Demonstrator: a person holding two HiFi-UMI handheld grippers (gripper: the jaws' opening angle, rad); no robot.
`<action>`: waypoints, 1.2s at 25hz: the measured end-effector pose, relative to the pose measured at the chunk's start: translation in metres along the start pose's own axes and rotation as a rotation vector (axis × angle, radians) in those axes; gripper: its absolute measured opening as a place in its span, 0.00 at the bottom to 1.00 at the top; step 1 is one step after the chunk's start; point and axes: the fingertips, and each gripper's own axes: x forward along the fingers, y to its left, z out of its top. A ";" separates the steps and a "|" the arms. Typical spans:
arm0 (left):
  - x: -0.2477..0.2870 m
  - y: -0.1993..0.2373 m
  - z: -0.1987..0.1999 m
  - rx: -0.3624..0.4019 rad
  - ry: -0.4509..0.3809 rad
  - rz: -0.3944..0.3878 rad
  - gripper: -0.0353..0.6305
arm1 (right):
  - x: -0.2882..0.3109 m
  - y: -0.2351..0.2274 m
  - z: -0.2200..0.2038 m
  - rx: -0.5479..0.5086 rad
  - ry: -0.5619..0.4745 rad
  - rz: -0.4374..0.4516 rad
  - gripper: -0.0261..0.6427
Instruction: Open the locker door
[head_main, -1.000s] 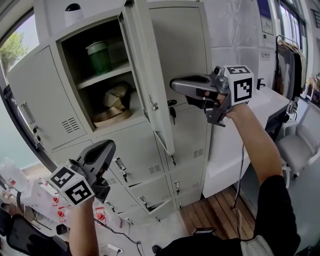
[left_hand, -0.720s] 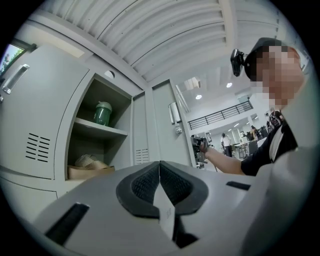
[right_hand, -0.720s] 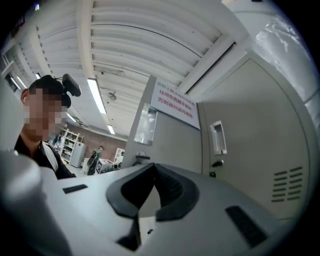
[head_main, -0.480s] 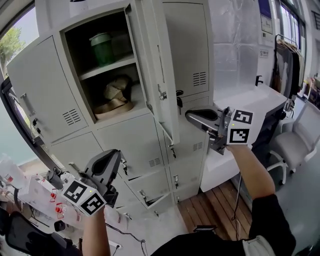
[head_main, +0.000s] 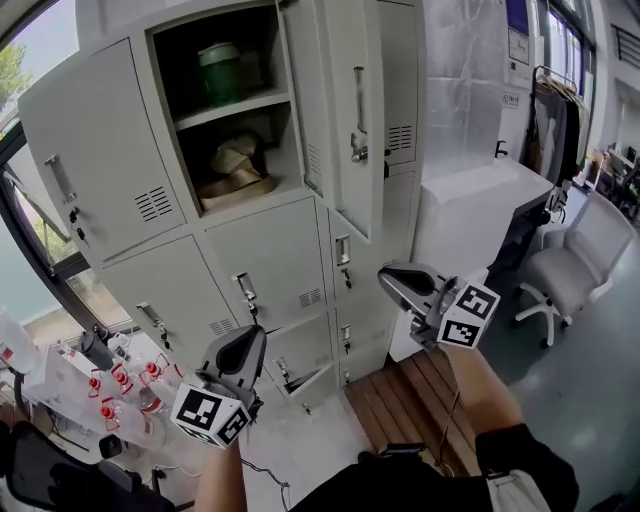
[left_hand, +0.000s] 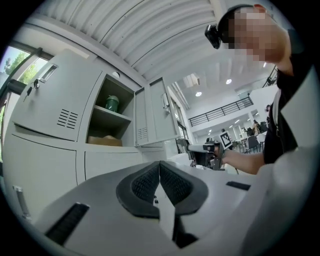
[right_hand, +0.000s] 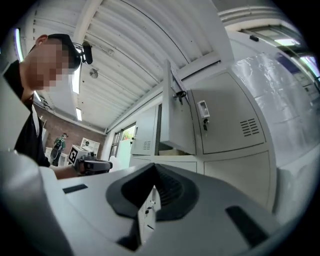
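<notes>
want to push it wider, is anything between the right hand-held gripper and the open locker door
Nothing visible does. The right hand-held gripper is shut and empty, below and slightly right of the open locker door, with only open air between them. Nothing hangs on the door's handle or covers it.

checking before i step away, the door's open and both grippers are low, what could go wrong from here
1. The open locker door juts out, seemingly just above the right gripper; lifting that arm could strike its lower edge.
2. The green container sits on the exposed upper shelf; a hard knock to the door might shake it loose.
3. The left gripper hangs near the red-capped bottles; a careless swing could topple them.
</notes>
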 end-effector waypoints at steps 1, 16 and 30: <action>-0.006 -0.003 -0.008 0.006 0.007 0.000 0.08 | -0.001 0.011 -0.007 0.007 0.003 -0.007 0.06; -0.112 -0.057 -0.134 -0.160 0.067 0.097 0.08 | -0.021 0.190 -0.136 0.135 0.129 -0.024 0.06; -0.170 -0.153 -0.175 -0.196 0.097 0.146 0.08 | -0.067 0.262 -0.173 0.113 0.066 0.129 0.06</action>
